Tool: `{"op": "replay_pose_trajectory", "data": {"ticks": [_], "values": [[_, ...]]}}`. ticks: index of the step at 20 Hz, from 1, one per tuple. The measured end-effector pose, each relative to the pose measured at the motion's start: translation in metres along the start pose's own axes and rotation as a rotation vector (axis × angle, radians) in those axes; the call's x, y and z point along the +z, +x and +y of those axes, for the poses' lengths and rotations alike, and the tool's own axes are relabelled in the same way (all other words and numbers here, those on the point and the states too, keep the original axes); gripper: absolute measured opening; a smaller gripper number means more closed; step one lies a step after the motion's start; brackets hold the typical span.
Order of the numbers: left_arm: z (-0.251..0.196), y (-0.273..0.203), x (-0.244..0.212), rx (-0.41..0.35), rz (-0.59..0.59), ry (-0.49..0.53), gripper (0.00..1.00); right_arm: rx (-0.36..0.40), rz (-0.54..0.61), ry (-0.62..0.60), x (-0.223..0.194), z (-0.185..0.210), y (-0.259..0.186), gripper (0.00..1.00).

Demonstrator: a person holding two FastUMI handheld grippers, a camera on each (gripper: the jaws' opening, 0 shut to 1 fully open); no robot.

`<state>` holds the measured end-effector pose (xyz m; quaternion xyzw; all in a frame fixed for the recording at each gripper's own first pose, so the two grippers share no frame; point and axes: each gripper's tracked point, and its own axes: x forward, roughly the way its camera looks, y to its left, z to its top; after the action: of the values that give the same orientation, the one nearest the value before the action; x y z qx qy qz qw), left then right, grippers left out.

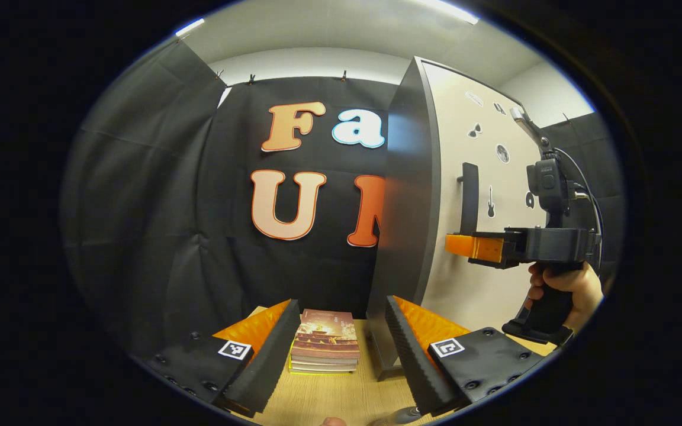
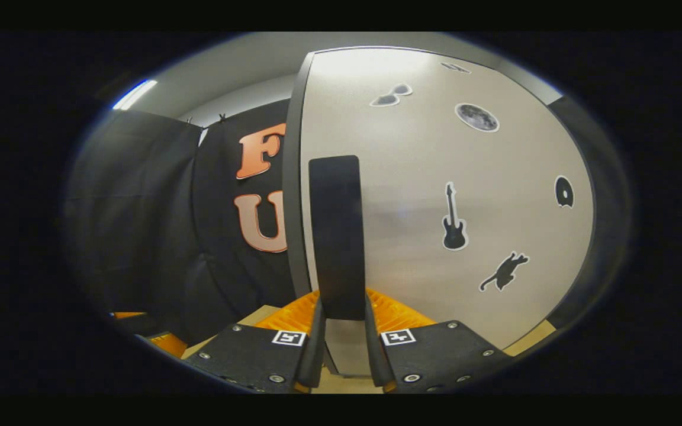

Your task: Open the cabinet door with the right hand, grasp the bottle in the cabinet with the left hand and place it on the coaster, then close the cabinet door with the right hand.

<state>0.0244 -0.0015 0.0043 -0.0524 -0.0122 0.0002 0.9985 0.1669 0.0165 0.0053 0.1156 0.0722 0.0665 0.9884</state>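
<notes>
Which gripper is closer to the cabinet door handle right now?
Right. The right gripper has its fingers on both sides of the door handle; the left gripper hangs open, off by the books.

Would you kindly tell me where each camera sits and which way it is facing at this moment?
Left gripper view: rides on the left hand-held gripper, open, looking over a stack of books toward the cabinet door; the right hand-held gripper and a hand show at right.
Right gripper view: rides on the right hand-held gripper, facing the door close up, fingers either side of the door handle.
Shared: the door, its handle and a guitar sticker.
</notes>
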Motion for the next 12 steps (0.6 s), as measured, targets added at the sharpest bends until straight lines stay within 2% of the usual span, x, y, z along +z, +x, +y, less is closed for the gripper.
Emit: {"op": "replay_pose_trajectory", "data": {"ticks": [5, 7, 9, 10, 11, 12], "values": [[-0.001, 0.002, -0.001, -0.026, 0.012, 0.01, 0.94, -0.013, 0.033, 0.022, -0.007, 0.0, 0.0, 0.36], [-0.001, -0.001, -0.001, -0.021, 0.005, 0.009, 0.94, 0.009, 0.055, 0.041, -0.013, 0.006, -0.006, 0.37], [-0.004, -0.006, -0.003, -0.019, 0.01, 0.003, 0.94, 0.027, 0.048, 0.045, -0.014, 0.009, -0.014, 0.46], [-0.005, -0.008, -0.003, -0.018, 0.014, 0.003, 0.94, 0.027, 0.039, 0.039, -0.013, 0.008, -0.019, 0.56], [-0.005, -0.012, -0.004, -0.017, 0.015, 0.005, 0.94, 0.026, 0.03, 0.029, -0.011, 0.008, -0.025, 0.6], [-0.006, -0.016, -0.002, -0.013, 0.014, 0.008, 0.94, 0.025, 0.023, 0.016, -0.009, 0.008, -0.03, 0.71]]}}
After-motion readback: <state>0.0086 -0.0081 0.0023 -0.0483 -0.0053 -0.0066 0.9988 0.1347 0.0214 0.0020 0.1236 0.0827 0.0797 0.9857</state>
